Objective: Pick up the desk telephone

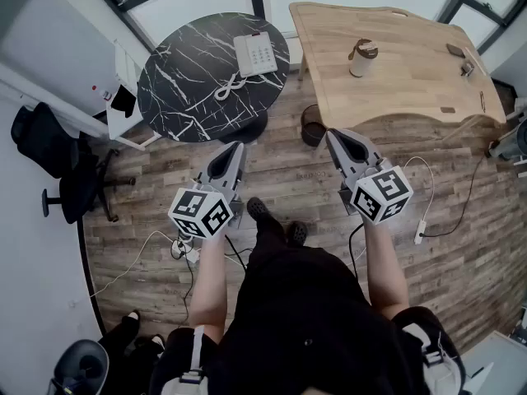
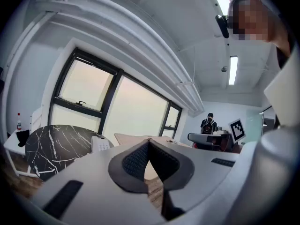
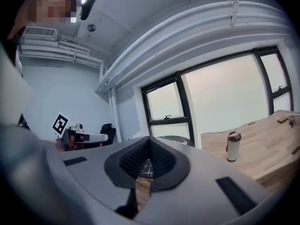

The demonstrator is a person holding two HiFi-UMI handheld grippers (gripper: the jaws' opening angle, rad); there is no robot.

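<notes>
Nothing of the pick-up is done yet. The desk telephone (image 1: 256, 54) lies untouched on the far right part of the round black marble tabletop (image 1: 185, 81), in the upper middle of the head view, with its coiled cord (image 1: 226, 87) trailing toward the lower left of it. From this far off it is hard to say whether the handset sits on its cradle. The left claw (image 1: 239, 145) and the right claw (image 1: 332, 133) hang over the wood floor (image 1: 288, 171) in the middle of the frame, well apart from the telephone. Each has its jaws pressed together with nothing between them, as both gripper views show. The wooden tabletop (image 1: 395, 81) with a cup (image 1: 362, 58) at upper right plays no part. By my reckoning all of it is left: approach the marble tabletop, part the jaws, close on the telephone and lift.
</notes>
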